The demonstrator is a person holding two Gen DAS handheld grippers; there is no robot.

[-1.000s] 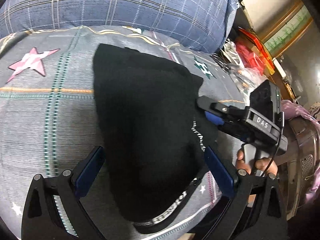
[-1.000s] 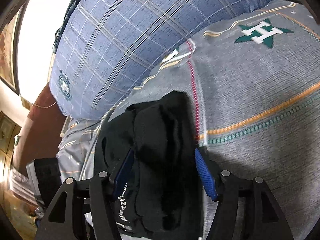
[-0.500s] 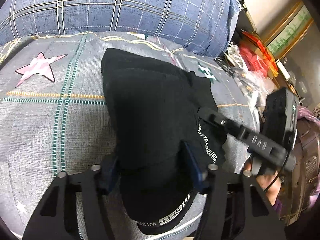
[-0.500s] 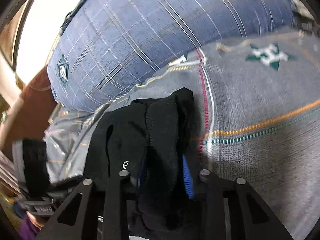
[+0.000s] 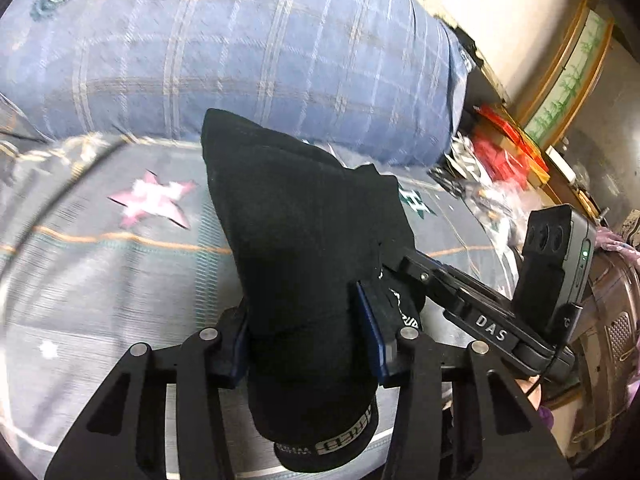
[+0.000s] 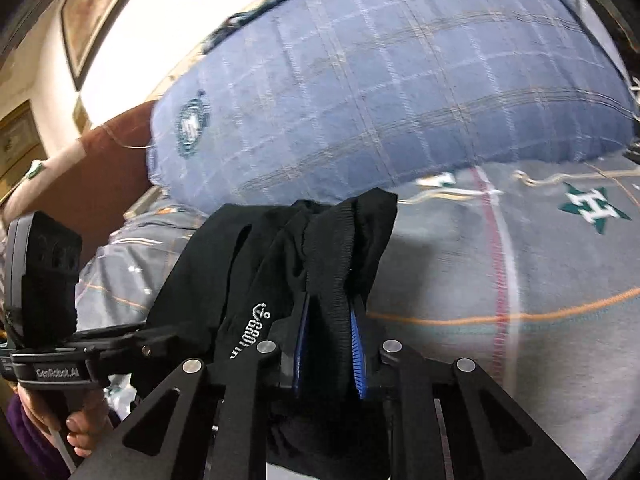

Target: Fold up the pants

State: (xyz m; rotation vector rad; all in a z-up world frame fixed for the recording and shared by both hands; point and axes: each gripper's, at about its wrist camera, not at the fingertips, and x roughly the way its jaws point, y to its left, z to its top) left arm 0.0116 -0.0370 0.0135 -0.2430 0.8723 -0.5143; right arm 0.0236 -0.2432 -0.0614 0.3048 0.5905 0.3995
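Observation:
The black pants [image 5: 288,232] are folded into a thick bundle, with white lettering on the waistband. My left gripper [image 5: 304,328] is shut on one end of the bundle, which rises off the grey patterned bedsheet [image 5: 100,280]. My right gripper [image 6: 330,340] is shut on the ribbed edge of the pants [image 6: 328,256] at the other side. The right gripper also shows in the left wrist view [image 5: 472,304], close against the bundle. The left gripper shows at the left of the right wrist view [image 6: 80,344], held by a hand.
A large blue plaid pillow [image 5: 240,48] lies at the head of the bed, also in the right wrist view [image 6: 380,92]. Red packages and clutter [image 5: 500,152] stand beside the bed on the right. A brown headboard [image 6: 92,184] is at the left.
Both grippers have closed on the pants and lifted the bundle off the sheet toward the pillow. A second ago both were open around it.

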